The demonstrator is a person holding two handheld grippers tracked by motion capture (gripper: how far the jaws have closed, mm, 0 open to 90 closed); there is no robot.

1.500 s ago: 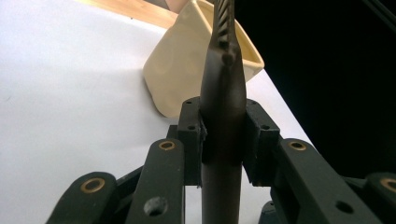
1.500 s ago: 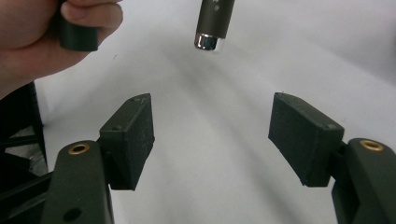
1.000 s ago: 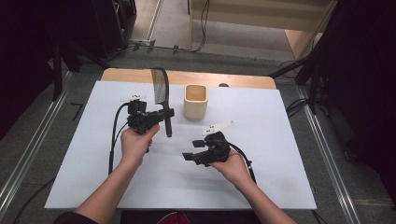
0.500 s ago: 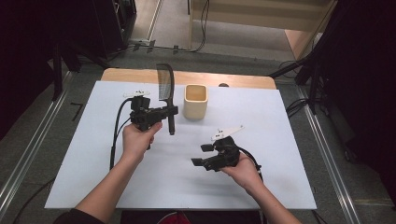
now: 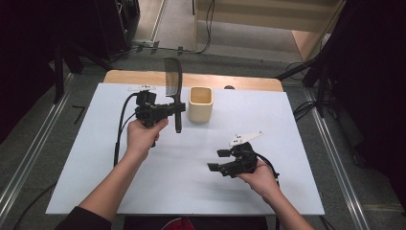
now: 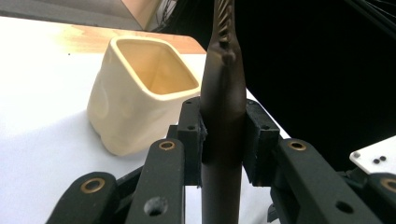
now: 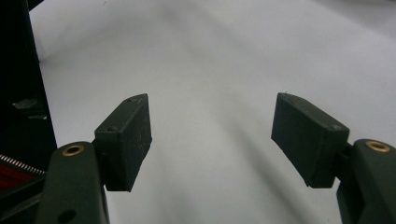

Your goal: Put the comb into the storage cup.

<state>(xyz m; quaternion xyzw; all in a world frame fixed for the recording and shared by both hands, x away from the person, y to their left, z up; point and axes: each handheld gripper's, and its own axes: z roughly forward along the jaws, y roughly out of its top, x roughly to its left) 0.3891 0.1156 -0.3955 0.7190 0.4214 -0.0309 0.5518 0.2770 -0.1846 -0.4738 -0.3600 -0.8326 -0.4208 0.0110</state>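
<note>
A black comb [image 5: 173,85] stands upright above the table, toothed part up, handle hanging down. My left gripper [image 5: 178,109] is shut on its handle [image 6: 223,135], just left of a cream square cup [image 5: 200,104]. In the left gripper view the cup [image 6: 135,100] sits open-topped behind and left of the comb. My right gripper [image 5: 218,160] hovers low over the white table [image 5: 287,124] at the front right, open, with nothing between its pads [image 7: 128,140].
A black cable [image 5: 119,129] trails from the left gripper across the table's left part. A wooden strip [image 5: 239,81] runs along the table's far edge. Metal rails and dark floor flank both sides.
The left gripper has carried the comb slightly right, closer to the cup. The right gripper has drawn back toward the front right of the table.
</note>
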